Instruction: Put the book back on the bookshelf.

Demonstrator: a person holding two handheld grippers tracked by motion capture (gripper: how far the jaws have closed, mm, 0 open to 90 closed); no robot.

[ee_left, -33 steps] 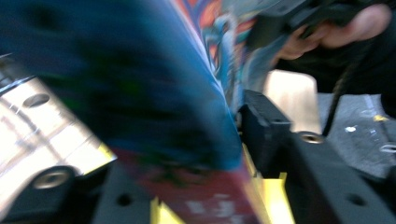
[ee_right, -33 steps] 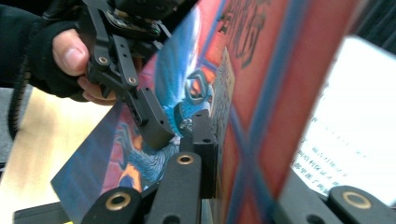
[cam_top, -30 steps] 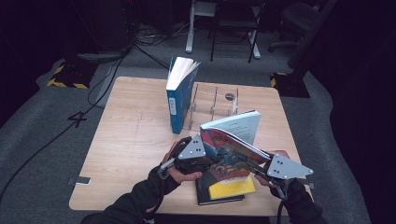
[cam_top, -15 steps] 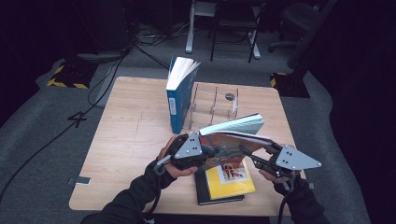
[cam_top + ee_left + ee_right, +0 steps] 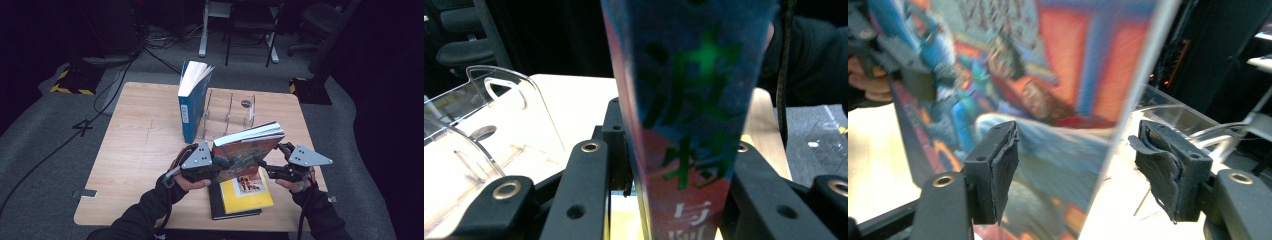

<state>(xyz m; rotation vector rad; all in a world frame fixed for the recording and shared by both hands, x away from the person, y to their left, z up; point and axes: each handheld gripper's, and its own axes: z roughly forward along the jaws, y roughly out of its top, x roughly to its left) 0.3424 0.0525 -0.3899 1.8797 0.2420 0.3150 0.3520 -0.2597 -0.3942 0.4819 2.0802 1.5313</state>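
Colourful book [image 5: 245, 152] being gripped at spine by left tongs [image 5: 212, 167]; right tongs [image 5: 272, 167] just opening, book's edge between pads, unpressed. Next: being stood into clear rack [image 5: 227, 107].

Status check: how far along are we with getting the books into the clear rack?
Done: the blue book stands upright at the clear rack. In hand: the left tool clamps the colourful book by its spine; the right tool has just been opening, pads off it. Left: slotting that book in, then the yellow book lying flat.
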